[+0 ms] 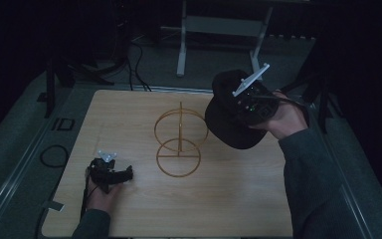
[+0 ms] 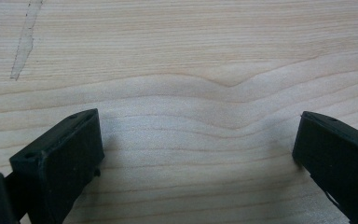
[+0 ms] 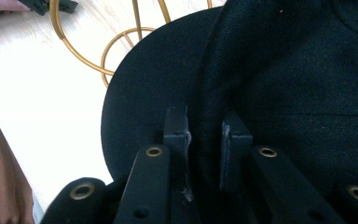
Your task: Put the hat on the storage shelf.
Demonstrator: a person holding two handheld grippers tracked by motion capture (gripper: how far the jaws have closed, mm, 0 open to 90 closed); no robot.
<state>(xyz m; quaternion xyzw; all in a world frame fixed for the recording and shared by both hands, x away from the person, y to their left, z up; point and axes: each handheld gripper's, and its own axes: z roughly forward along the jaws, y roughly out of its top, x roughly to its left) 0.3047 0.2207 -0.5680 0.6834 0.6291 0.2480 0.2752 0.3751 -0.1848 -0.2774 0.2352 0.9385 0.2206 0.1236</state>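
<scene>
Two claws: right claw (image 3: 204, 135) pinching black cap (image 1: 226, 122); left claw (image 2: 196, 154) spread, resting on counter (image 1: 129, 209).
Nearby: gold wire stand (image 1: 179, 142) just left of cap.

A pale wooden table top (image 1: 144, 209) fills the middle of the room, its grain running in long wavy lines, with a thin grey scratch (image 2: 25, 42) marking 1 corner of the surface. It sits inside a grey metal frame (image 1: 25, 164). On the dim floor to the left lies a loop of black cable (image 1: 53, 155), and more cables (image 1: 137, 64) trail off behind. Farther back stands a white stand (image 1: 181, 45) on 2 legs.
</scene>
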